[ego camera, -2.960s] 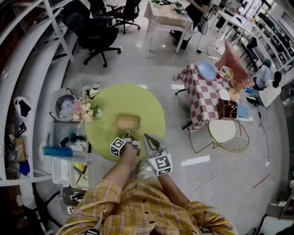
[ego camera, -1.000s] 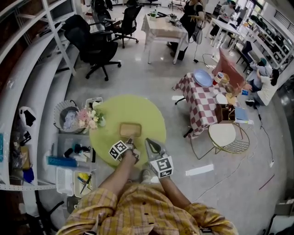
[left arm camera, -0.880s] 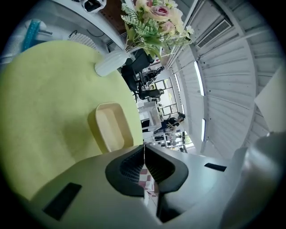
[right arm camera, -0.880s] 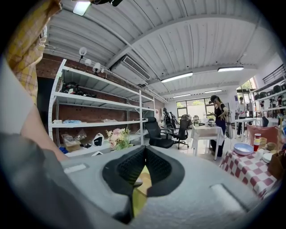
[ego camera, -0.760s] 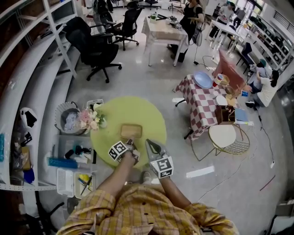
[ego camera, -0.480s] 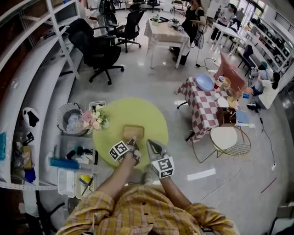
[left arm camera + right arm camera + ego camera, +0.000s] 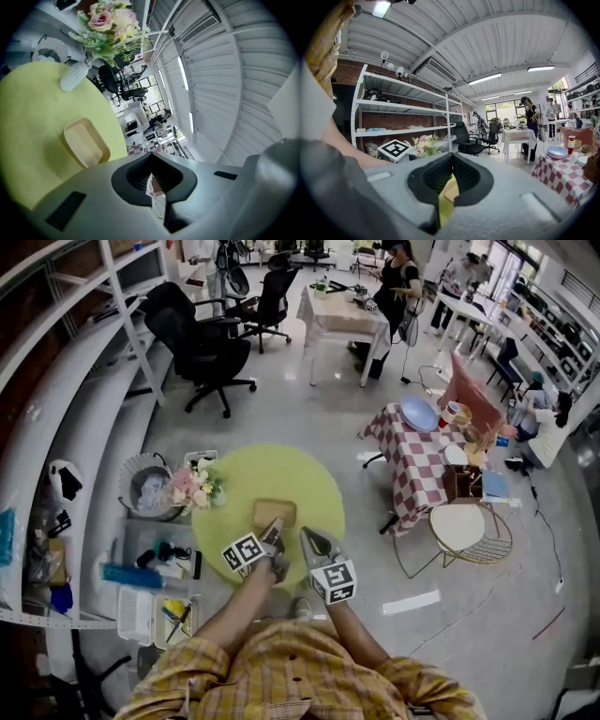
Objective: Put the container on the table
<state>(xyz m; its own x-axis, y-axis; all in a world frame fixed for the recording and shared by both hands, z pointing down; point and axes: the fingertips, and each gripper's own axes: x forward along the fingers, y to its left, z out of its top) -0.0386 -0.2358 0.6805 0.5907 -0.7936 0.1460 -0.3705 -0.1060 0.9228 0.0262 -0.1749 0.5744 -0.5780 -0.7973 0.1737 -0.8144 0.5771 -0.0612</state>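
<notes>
I see the shallow tan rectangular container [image 7: 274,513] lying flat on the round lime-green table [image 7: 314,479], so I judge the placing done. My left gripper [image 7: 274,526] hangs just beside its near edge, jaws together on nothing. My right gripper [image 7: 307,536] is likewise pinched empty. Next I'd simply draw both clear. I find no readable writing, only square markers.

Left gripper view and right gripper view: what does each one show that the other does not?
Only the left gripper view shows the container, lying on the green table. Only the right gripper view shows the checkered tablecloth with a blue plate on it. Both show the flowers and shut, empty jaws.
</notes>
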